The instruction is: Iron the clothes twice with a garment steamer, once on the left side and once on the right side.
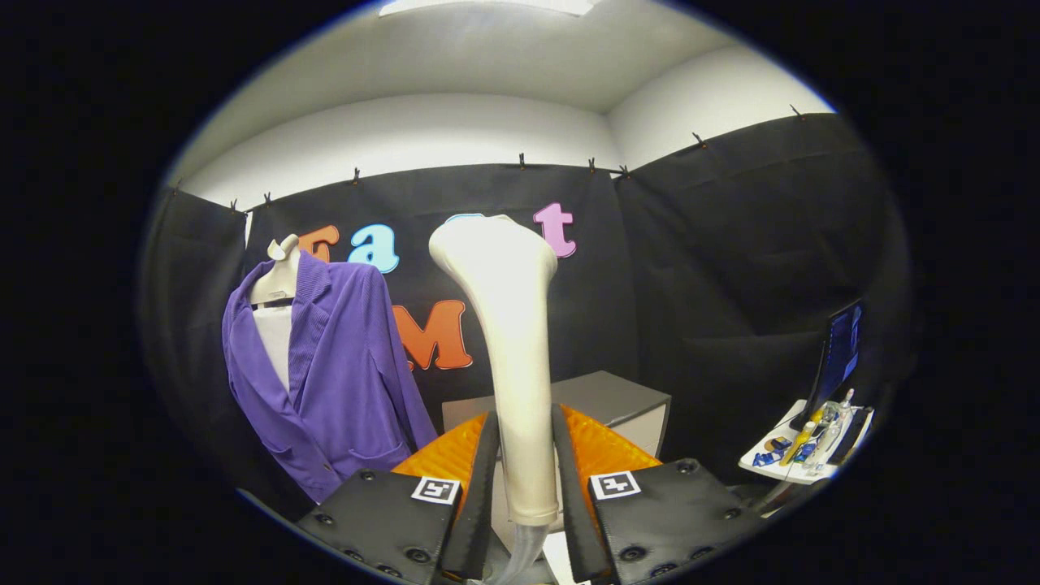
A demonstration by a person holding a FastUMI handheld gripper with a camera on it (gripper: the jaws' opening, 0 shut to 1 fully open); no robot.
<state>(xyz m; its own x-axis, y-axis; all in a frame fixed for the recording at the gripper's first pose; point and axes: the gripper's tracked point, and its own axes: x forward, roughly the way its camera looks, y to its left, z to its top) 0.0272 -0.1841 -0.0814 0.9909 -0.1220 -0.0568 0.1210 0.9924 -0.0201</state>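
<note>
Gripper view: the gripper [526, 463] is clamped on the steamer [508, 341], both fingers pressing its cream handle, which stands upright at frame centre. Left of it, a purple jacket [341, 374] hangs on a mannequin [276, 280]. A grey box [626, 402] sits behind; a small table [800, 467] is at lower right.

Black cloth [731, 268] hung clipped along its top edge as the booth's walls, meeting in a corner beyond the tongs. Above it ran plain white walls [406, 134] and a white ceiling with a bright light panel [487, 6]. A grey box-shaped cabinet [617, 402] stood just beyond the fingers. Well off to their right, a small white cluttered table [800, 471] carried a dark monitor [841, 353].
</note>
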